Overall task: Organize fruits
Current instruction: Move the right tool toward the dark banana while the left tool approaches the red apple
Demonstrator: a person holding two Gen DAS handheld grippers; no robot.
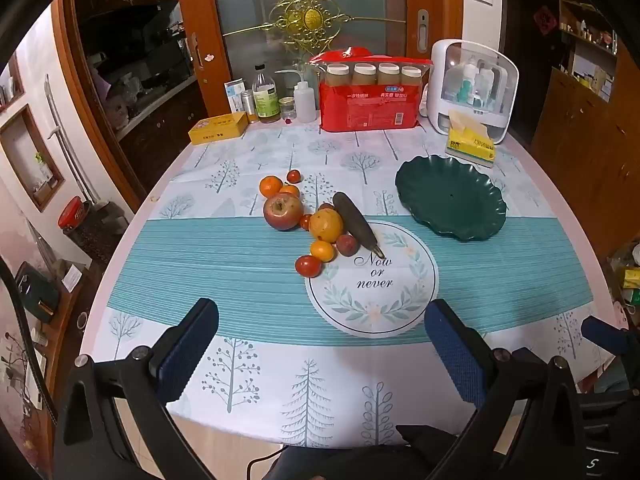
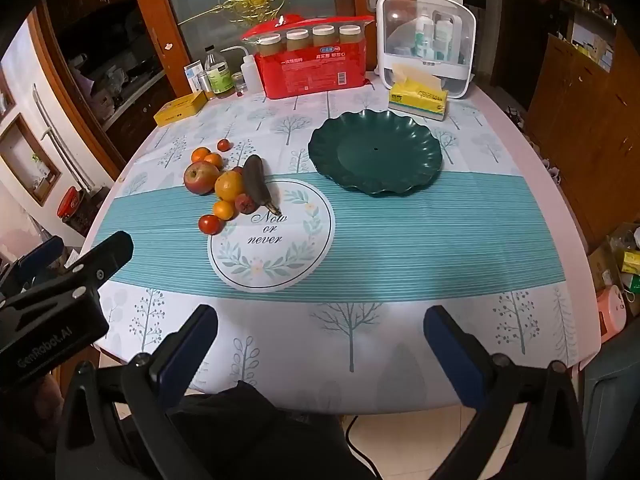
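Left gripper (image 1: 320,344) spread wide; fruit pile (image 1: 316,220) beside plate (image 1: 452,204).

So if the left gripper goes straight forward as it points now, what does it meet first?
Probably the small fruits at the near end of the pile, the red one and the small orange; the open left gripper has only tablecloth before them, though depth is unclear.

Dim warm light, sharp, fisheye-warped edges.

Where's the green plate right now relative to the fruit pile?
The green plate sits empty on the tablecloth, right of the fruit pile in both views, just in front of the yellow tissue pack.
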